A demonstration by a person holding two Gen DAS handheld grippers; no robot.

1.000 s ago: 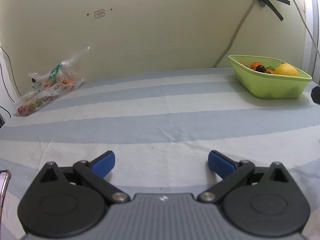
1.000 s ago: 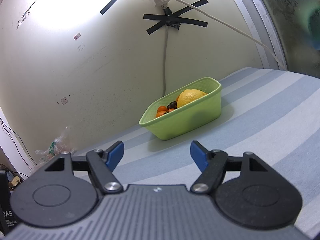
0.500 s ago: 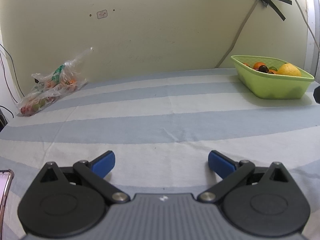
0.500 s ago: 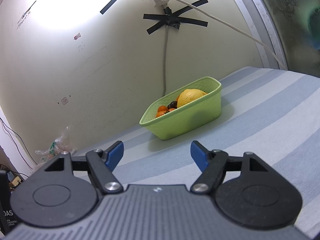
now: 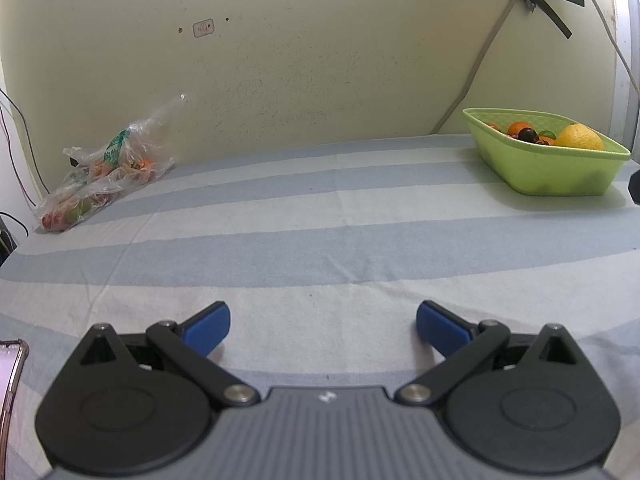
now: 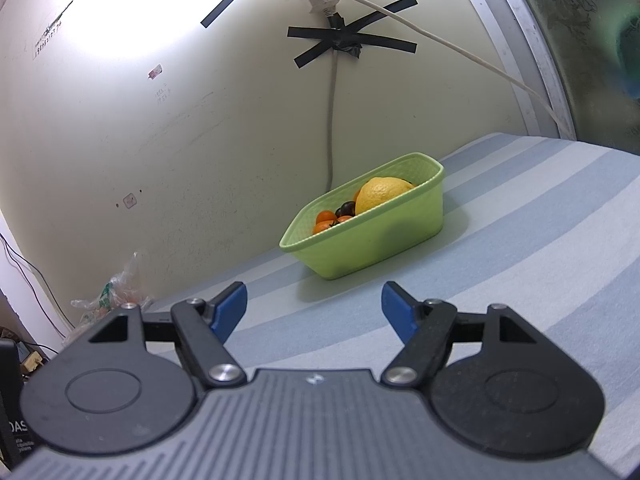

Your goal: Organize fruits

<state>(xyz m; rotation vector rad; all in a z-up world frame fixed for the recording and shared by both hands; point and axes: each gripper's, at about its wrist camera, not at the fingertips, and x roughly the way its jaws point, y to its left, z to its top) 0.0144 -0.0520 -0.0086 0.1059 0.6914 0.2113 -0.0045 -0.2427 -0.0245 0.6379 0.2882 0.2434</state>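
Both hand-held grippers, left (image 5: 323,326) and right (image 6: 314,306), level above striped cloth (image 5: 320,208), jaws wide apart, empty.

I count one green basket (image 5: 552,172) far right, one big yellow citrus (image 5: 582,139) inside it, one plastic bag (image 5: 100,172) far left, and two tools.

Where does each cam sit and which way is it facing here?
Left wrist: low over the striped cloth, facing the wall; plastic fruit bag far left, green basket far right; open left tongs in the foreground.
Right wrist: low over the same cloth, tilted, aimed at the green basket ahead; open right tongs in the foreground.
Shared: basket, bag, cloth, taped cable on the wall.
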